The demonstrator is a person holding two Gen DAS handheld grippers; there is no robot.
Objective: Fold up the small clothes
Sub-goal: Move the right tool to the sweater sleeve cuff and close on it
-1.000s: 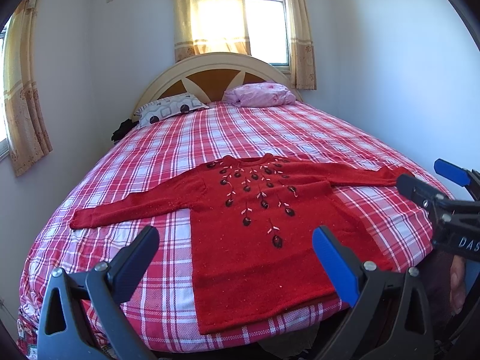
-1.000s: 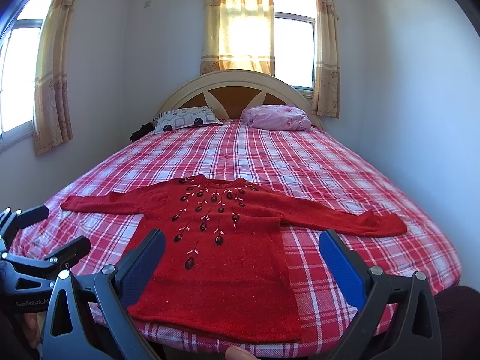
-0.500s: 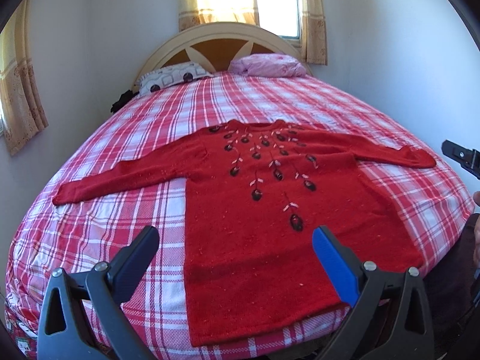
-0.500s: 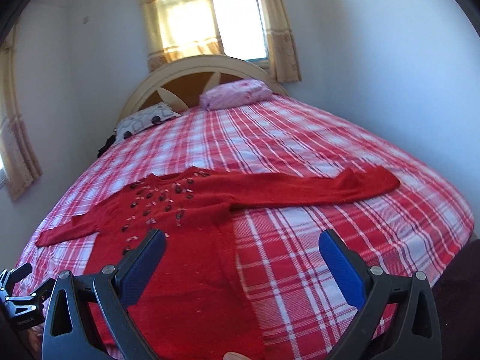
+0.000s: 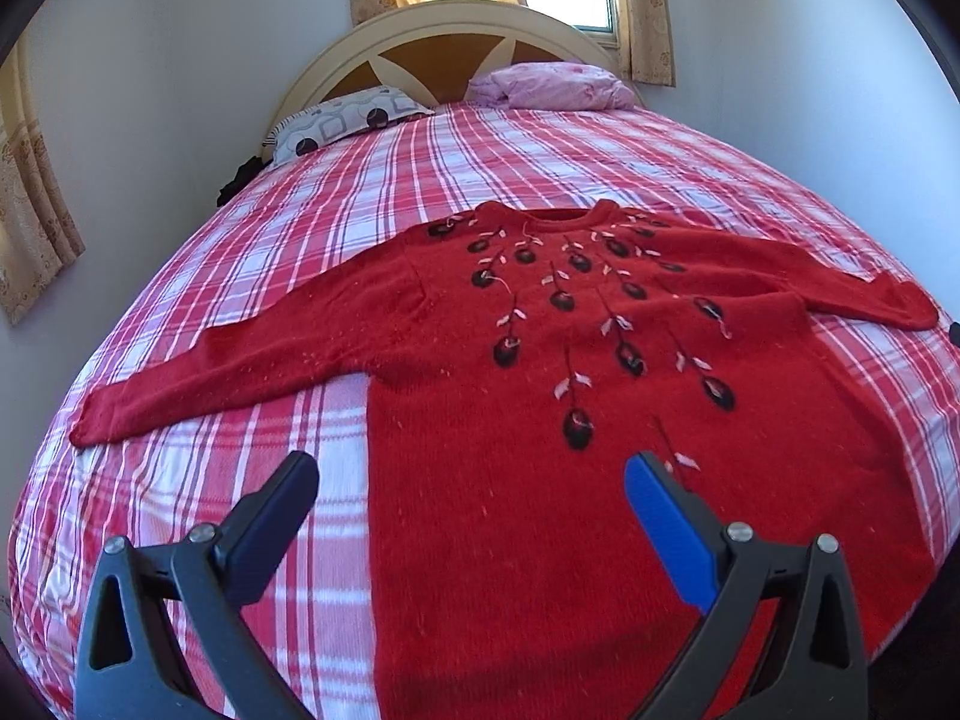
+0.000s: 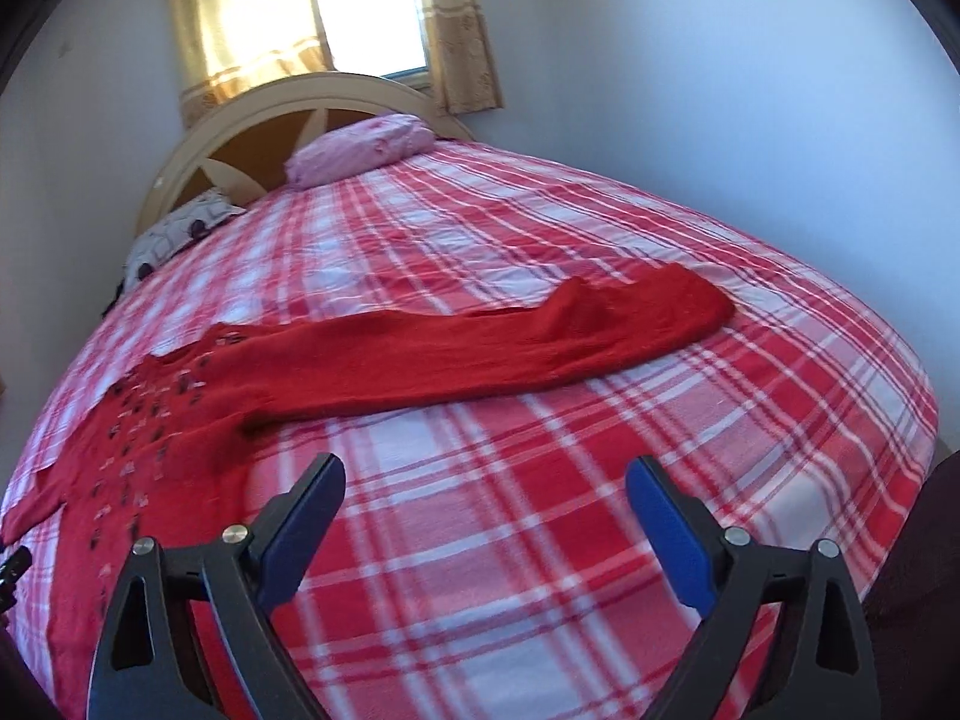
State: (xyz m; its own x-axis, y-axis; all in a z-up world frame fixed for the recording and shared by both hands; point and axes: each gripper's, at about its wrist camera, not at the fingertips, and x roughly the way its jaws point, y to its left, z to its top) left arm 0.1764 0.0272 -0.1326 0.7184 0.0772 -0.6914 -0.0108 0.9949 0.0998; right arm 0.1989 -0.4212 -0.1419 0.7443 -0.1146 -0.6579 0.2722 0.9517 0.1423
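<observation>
A small red knitted sweater (image 5: 540, 420) with dark embroidered buds lies flat, front up, on the red checked bed (image 5: 300, 276), both sleeves spread out. My left gripper (image 5: 471, 480) is open and empty, just above the sweater's lower body and its left edge. My right gripper (image 6: 485, 486) is open and empty over bare bedspread (image 6: 540, 510), short of the sweater's right sleeve (image 6: 540, 342), whose cuff lies toward the right. The sweater's body (image 6: 150, 420) shows at the left of the right wrist view.
Two pillows lie at the headboard (image 5: 444, 48): a patterned white one (image 5: 342, 126) and a pink one (image 5: 552, 84). A dark item (image 5: 237, 180) sits at the bed's far left edge. Walls and a curtained window (image 6: 360, 0) lie behind. The bed edge drops off at the right (image 6: 924, 420).
Both grippers have moved forward and lower toward the bed. The left now hangs over the sweater's body. The right has swung right toward the right sleeve. The sweater has not moved.
</observation>
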